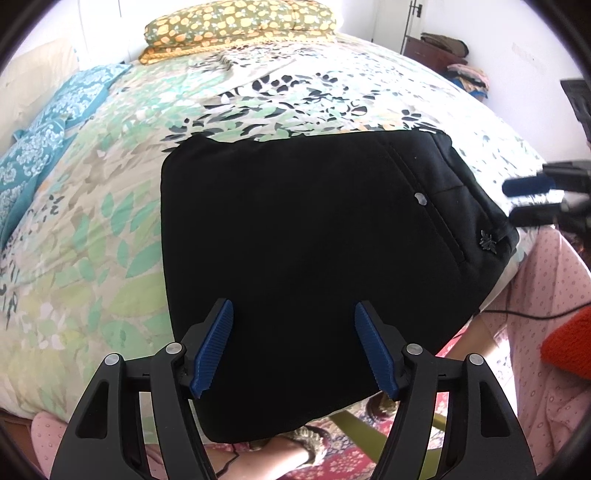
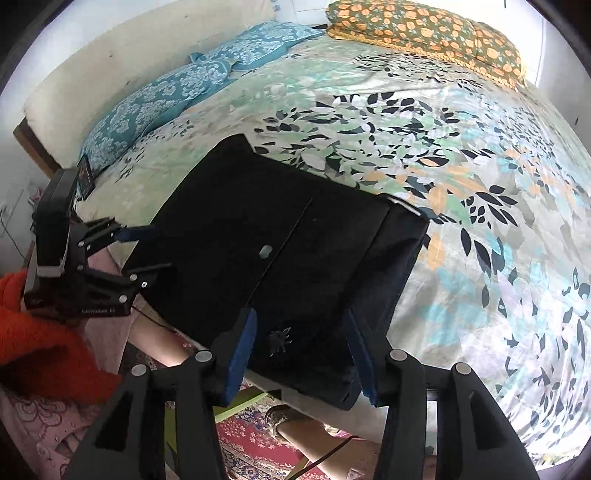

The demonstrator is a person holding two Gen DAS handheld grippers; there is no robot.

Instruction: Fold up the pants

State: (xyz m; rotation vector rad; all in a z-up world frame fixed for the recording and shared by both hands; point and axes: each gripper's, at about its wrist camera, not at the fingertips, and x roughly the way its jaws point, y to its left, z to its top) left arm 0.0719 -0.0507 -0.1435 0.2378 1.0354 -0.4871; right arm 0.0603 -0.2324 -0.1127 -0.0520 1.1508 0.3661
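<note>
The black pants lie folded into a compact rectangle at the near edge of the bed, with a back pocket button and a small metal emblem facing up. My left gripper hovers over the near left part of the bundle, its blue pads wide apart and nothing pinched. My right gripper stands open over the waistband end by the emblem. Its pads are apart and do not press the cloth.
The bed wears a leaf-print sheet. Teal pillows lie at the left and an orange floral pillow at the far end. Below the bed edge are a person's foot, pink clothing, an orange sleeve and a patterned rug.
</note>
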